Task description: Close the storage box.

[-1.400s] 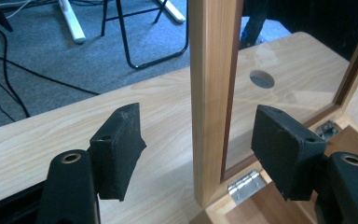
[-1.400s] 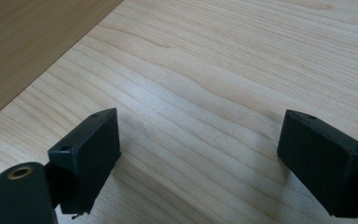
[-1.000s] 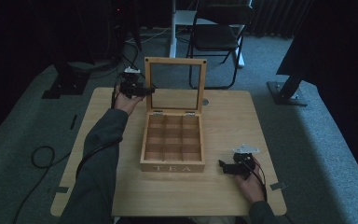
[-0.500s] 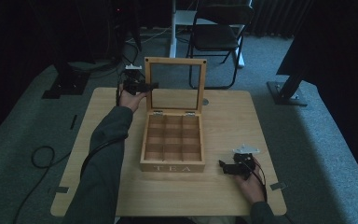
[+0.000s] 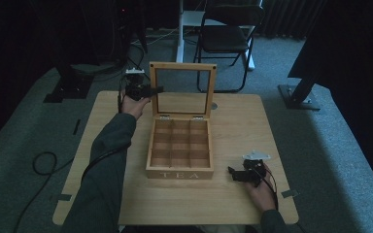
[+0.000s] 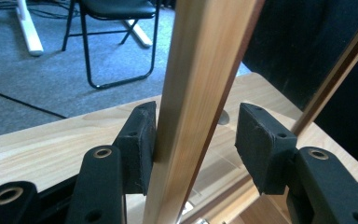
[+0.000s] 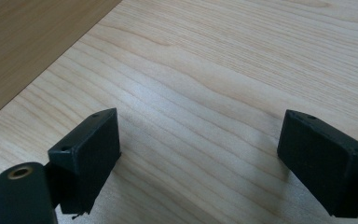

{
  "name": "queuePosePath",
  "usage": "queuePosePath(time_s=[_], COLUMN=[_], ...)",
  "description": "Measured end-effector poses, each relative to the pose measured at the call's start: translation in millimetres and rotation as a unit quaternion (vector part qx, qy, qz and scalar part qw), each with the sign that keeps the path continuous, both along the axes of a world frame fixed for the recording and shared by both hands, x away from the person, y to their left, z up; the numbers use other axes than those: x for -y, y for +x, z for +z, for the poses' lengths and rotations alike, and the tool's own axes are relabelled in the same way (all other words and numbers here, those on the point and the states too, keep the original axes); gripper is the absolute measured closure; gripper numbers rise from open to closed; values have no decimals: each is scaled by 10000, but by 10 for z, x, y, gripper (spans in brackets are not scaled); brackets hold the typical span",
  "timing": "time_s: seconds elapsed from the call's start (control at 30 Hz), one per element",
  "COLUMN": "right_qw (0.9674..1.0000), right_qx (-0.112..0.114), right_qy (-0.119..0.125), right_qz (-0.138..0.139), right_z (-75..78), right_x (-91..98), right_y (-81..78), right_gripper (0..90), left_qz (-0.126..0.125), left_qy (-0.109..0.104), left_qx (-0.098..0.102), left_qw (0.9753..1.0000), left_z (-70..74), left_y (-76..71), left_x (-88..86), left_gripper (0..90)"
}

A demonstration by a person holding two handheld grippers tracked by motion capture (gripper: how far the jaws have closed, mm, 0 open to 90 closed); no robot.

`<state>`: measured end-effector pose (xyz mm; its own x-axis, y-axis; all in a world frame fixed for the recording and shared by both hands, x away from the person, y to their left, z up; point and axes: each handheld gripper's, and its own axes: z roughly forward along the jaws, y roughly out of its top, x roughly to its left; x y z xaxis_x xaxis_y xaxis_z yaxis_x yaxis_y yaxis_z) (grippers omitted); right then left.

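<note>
A wooden tea box [image 5: 179, 150] sits mid-desk [image 5: 252, 121], its glass-paned lid [image 5: 182, 90] already raised upright; all nine compartments look empty. The box's length runs away from the person. The left tool [image 6: 196, 144], spread, straddles the lid's side frame, one pad touching. The right tool [image 7: 198, 158] rests spread, empty, beside the box.

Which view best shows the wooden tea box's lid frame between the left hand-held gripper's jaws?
The left gripper view: the wooden lid frame stands between open jaws, one pad touching. The high view shows the left hand-held gripper small at the frame's edge.
</note>
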<state>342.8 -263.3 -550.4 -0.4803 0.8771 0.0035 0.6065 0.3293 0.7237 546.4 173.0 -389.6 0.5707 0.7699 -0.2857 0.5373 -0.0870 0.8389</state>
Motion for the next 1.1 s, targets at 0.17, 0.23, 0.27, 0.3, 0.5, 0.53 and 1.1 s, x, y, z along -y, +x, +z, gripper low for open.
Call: queuePosePath(time_s=[0.17,0.23,0.27,0.3,0.5,0.53,1.1], right_qw=[10000,10000,10000,10000,10000,10000,10000], right_qx=[2,1,2,2,1,1,-4], right_qy=[-4,-5,-6,-6,-4,-5,0], right_qz=[0,-1,-2,-2,-1,0,-11], right_z=[0,0,0,0,0,0,1], right_x=[0,0,1,1,1,1,-1], right_y=[0,0,0,0,1,0,-1], right_gripper=[126,126,126,126,126,126,126], left_qz=[-128,-149,-161,-167,-161,-173,-203], left_qy=[97,131,155,181,299,322,499], left_qx=[53,88,99,134,219,228,310], left_qw=[9999,9998,9997,9996,9992,9991,9981], left_z=[37,47,52,56,67,70,128], left_y=[-110,-159,-194,-225,-404,-428,-803], left_x=[-3,3,5,10,48,50,74], left_gripper=[478,467,462,456,413,407,344])
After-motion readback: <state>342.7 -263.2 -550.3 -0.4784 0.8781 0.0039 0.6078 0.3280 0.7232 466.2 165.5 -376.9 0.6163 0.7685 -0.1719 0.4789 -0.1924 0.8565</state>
